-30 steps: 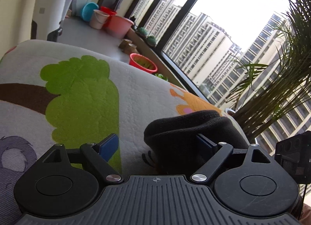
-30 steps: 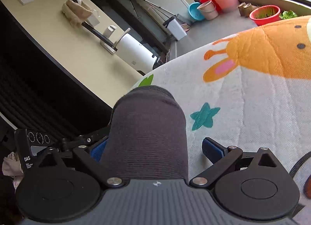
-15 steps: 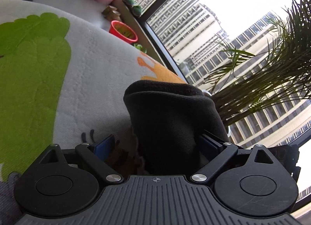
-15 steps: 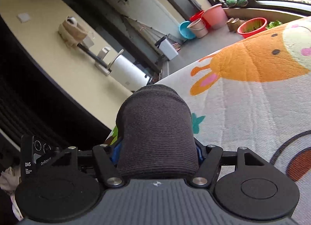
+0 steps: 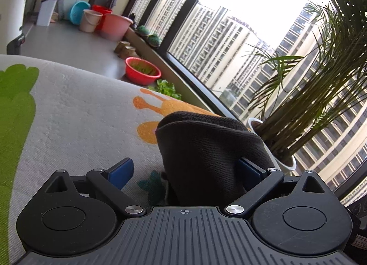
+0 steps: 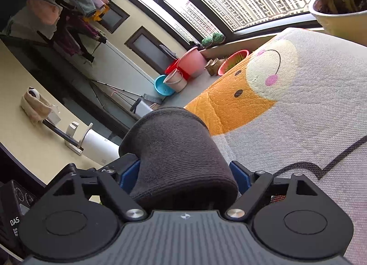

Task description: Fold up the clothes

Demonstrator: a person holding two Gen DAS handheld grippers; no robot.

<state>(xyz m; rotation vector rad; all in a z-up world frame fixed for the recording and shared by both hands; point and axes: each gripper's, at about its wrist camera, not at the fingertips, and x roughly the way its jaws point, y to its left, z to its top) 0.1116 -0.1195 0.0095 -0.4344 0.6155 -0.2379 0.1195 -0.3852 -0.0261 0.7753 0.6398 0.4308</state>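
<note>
Pinching the dark knit, your right hand-held gripper clamps it; your left hand-held gripper sits spread, knit against its right finger, above the mat.

Two low, close views over mat

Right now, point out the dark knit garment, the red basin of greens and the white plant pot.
dark knit garment [image 6: 176, 148], right wrist view, on its folded top.
red basin of greens [image 5: 142, 73], left wrist view, on its near outer wall.
white plant pot [image 5: 285, 164], left wrist view, on its lower rim.
</note>
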